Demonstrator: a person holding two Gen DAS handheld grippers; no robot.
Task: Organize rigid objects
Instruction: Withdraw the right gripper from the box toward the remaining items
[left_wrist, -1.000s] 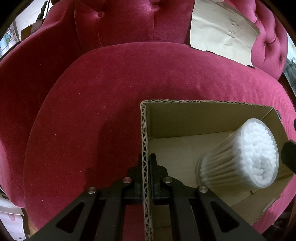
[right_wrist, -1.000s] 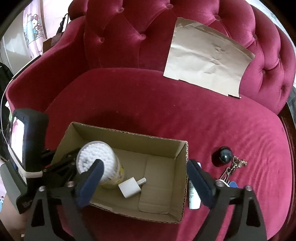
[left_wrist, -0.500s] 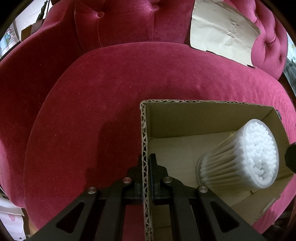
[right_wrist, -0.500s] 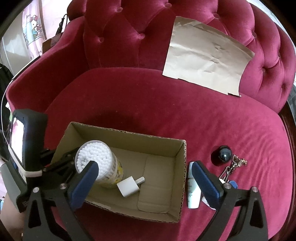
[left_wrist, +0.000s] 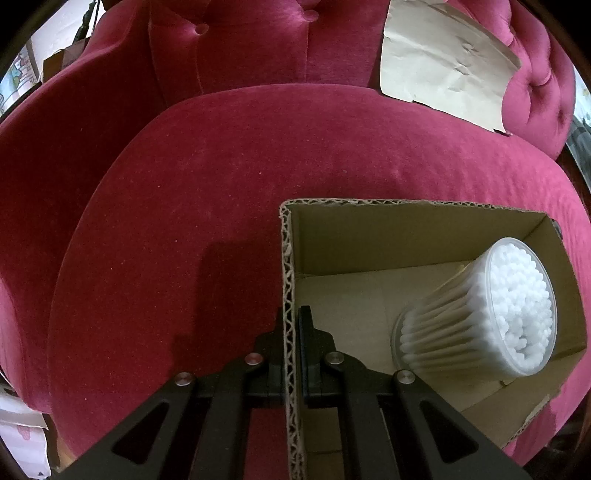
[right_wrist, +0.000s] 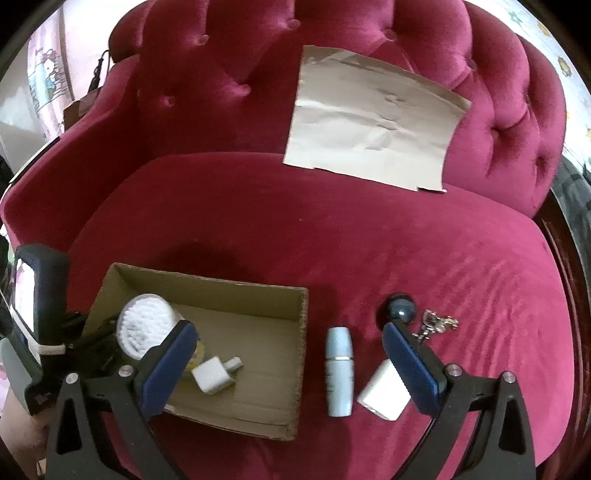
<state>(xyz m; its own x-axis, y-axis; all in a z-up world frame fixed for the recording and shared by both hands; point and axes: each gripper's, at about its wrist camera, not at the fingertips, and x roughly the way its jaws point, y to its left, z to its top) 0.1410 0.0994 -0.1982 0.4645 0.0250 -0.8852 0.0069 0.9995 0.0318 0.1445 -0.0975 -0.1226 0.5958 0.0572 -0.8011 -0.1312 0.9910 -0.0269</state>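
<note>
An open cardboard box (right_wrist: 207, 284) sits on the red sofa seat. My left gripper (left_wrist: 293, 332) is shut on the box's left wall (left_wrist: 290, 295). Inside the box stand a clear tub of cotton swabs (left_wrist: 491, 314), also in the right wrist view (right_wrist: 146, 326), and a white charger plug (right_wrist: 214, 374). My right gripper (right_wrist: 288, 354) is open and empty, above the box's right wall. Right of the box lie a pale blue tube (right_wrist: 338, 371), a white rectangular block (right_wrist: 382, 393), a dark ball (right_wrist: 401, 310) and a metal key clip (right_wrist: 436, 323).
A creased sheet of brown paper (right_wrist: 373, 118) leans on the tufted sofa back. The sofa's left armrest (left_wrist: 55, 147) rises beside the box. The left gripper's handle with a screen (right_wrist: 33, 325) shows at the left of the right wrist view.
My right gripper has risen and drawn back to the right, away from the swab tub, uncovering the tube and white block. The left gripper and the box have not moved.
</note>
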